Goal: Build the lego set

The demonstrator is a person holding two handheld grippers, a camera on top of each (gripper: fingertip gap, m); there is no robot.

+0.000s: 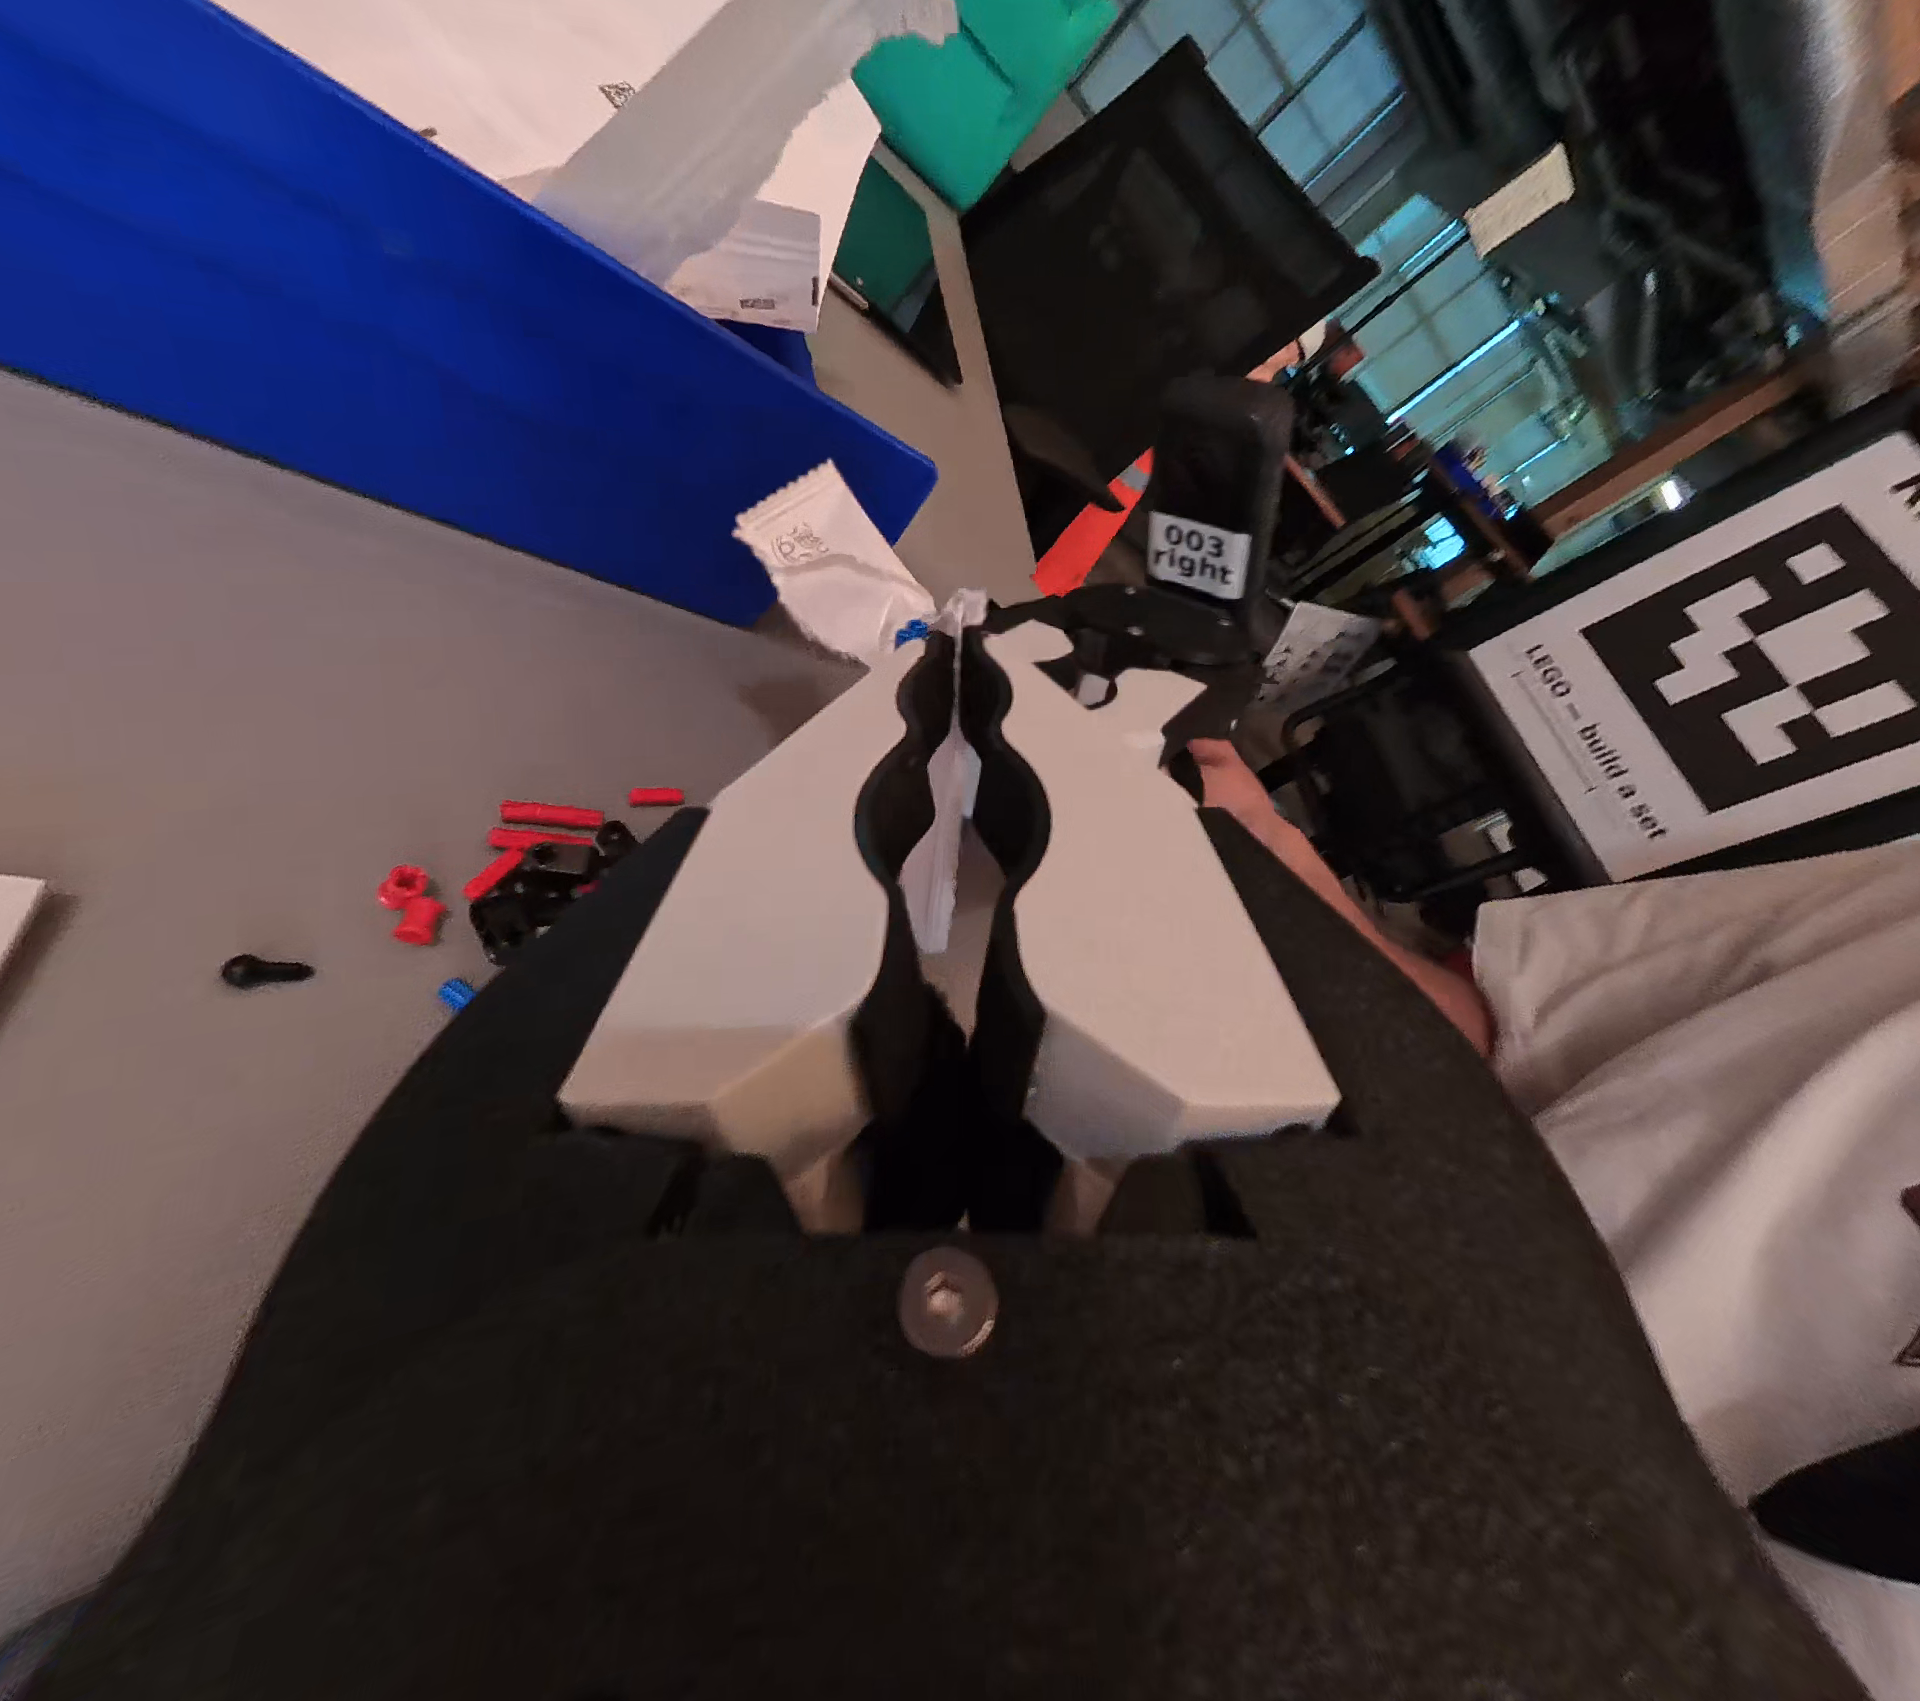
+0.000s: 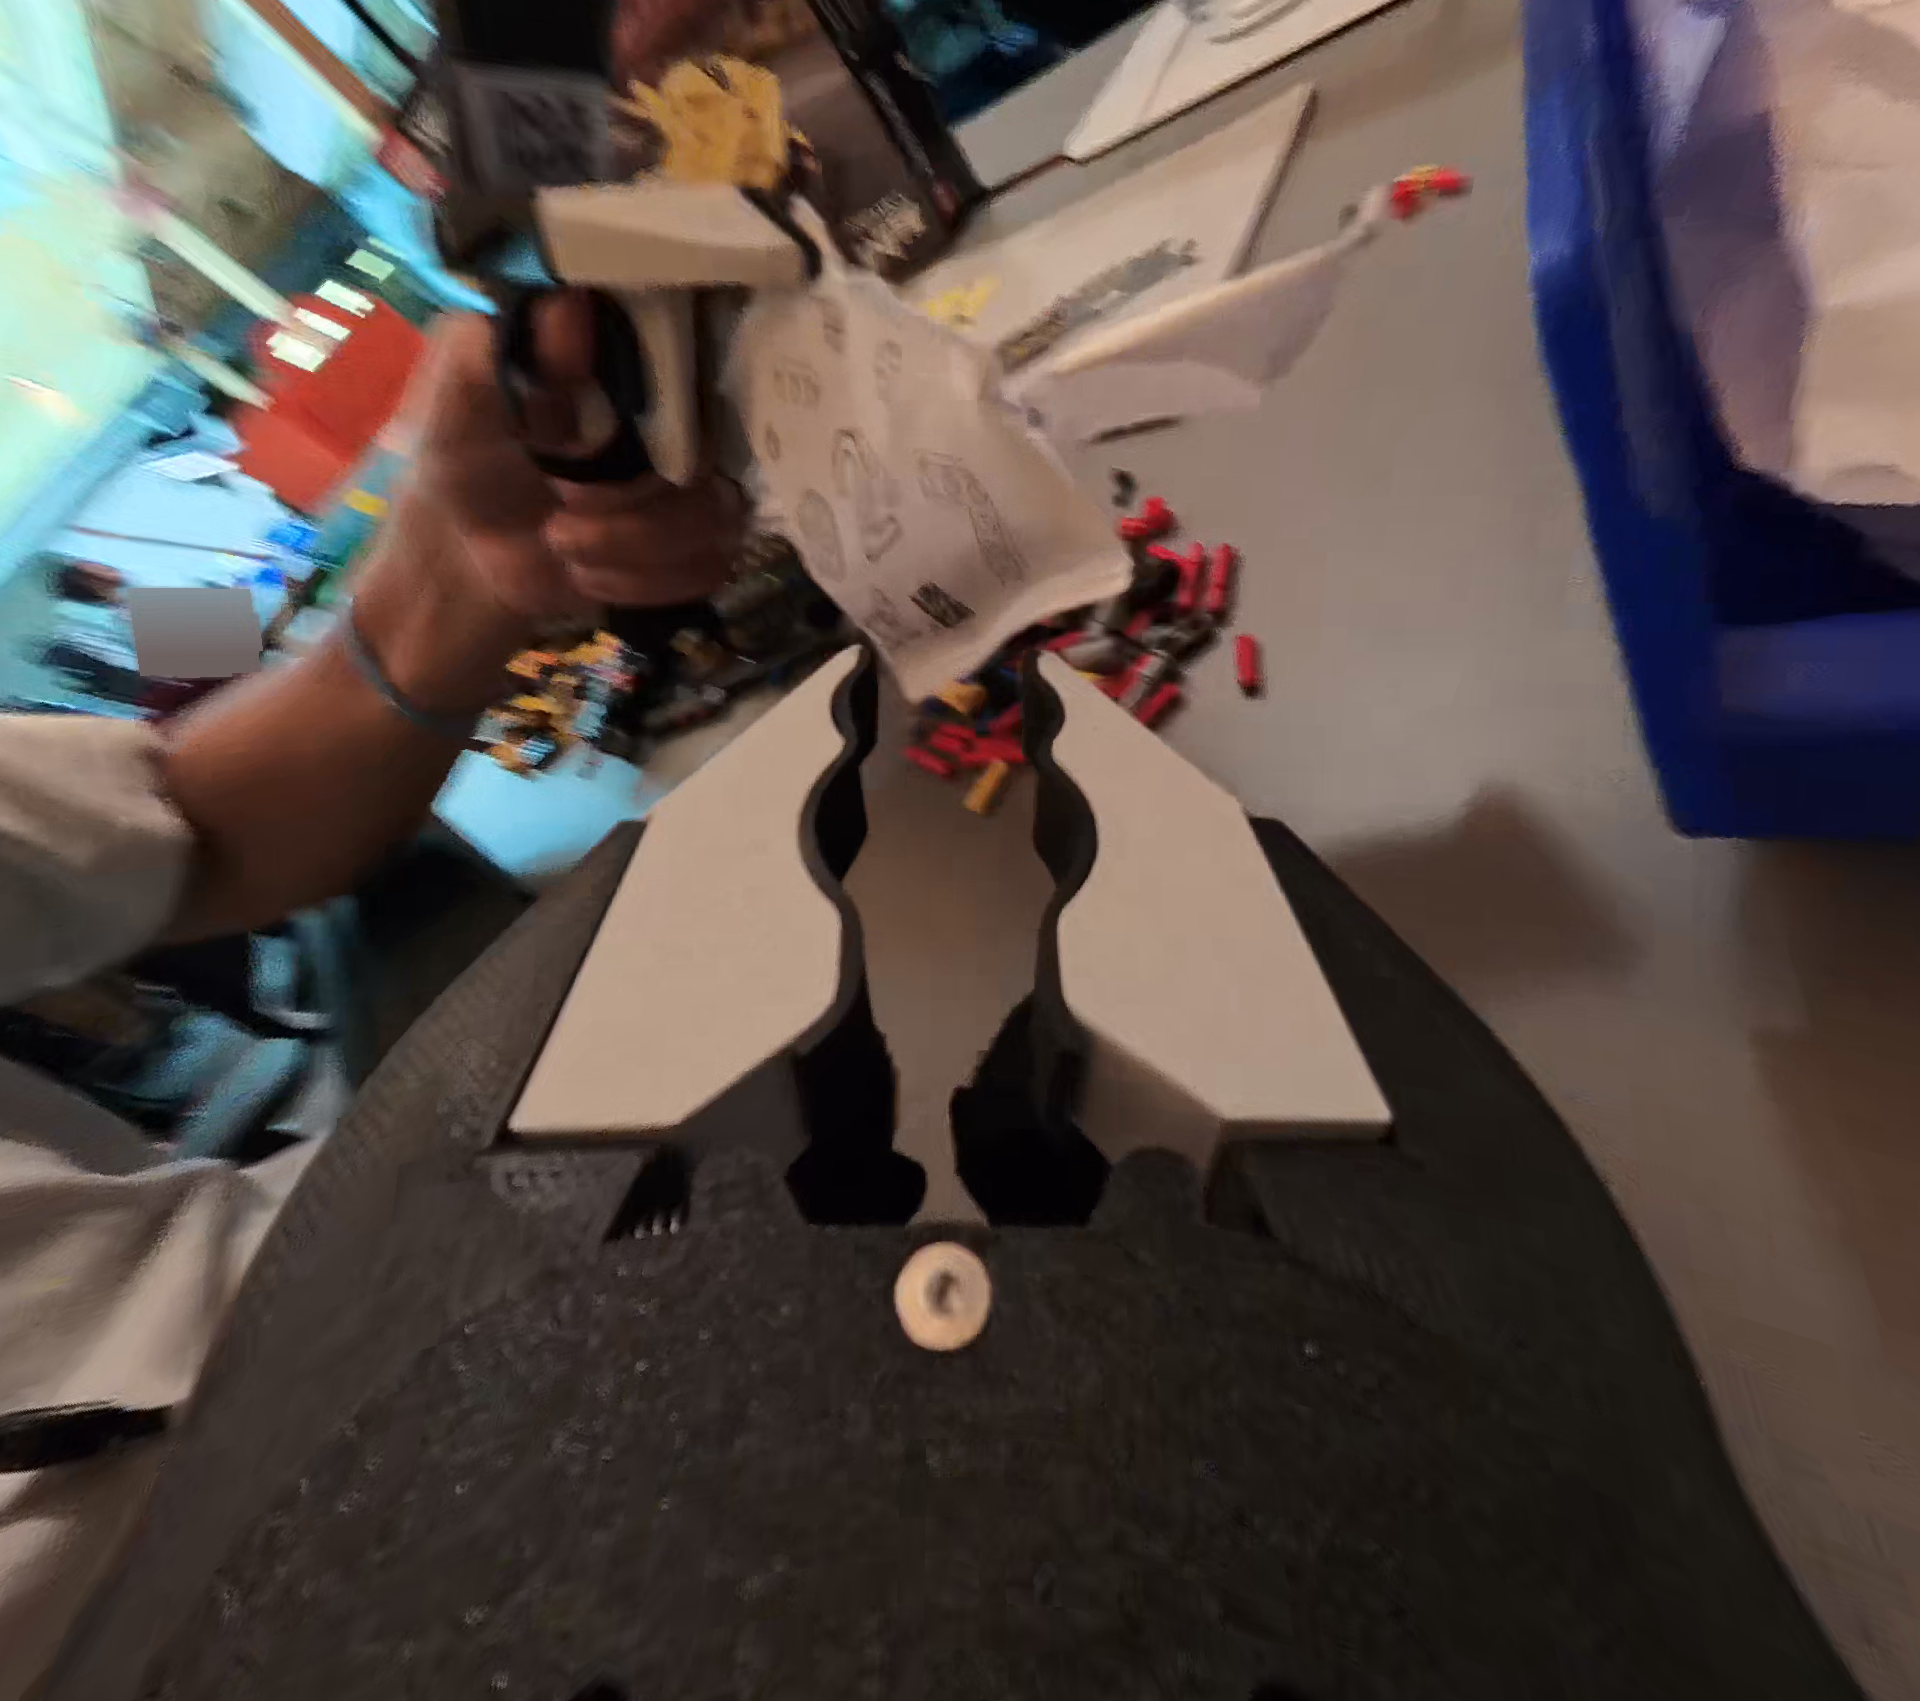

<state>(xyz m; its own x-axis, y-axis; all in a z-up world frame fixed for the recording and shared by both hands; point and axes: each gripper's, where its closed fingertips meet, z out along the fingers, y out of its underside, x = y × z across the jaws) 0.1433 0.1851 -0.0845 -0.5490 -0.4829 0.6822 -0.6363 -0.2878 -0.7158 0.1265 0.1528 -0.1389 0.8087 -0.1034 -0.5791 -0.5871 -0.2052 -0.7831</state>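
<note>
right wrist view shows the right gripper [image 2: 951, 675] spread wide and empty above the grey table [image 2: 1455, 716], tips near the pile of lego pieces [image 2: 1143, 612]. just beyond that pile the left gripper [image 2: 800, 249], gripped in a raised hand [image 2: 499, 508], hangs tilted over it, pressed together on a white paper bag [image 2: 914, 488]. a blue bin [image 2: 1662, 404] stands beside the pile.

wrists: above table [image 1: 312, 612] (close) | facing each other | shared: red pieces [image 2: 1195, 571]

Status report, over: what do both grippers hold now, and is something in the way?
Left gripper shut on white paper bag. Right gripper open, empty. Loose pieces on table beneath bag. Nothing blocking.
</note>
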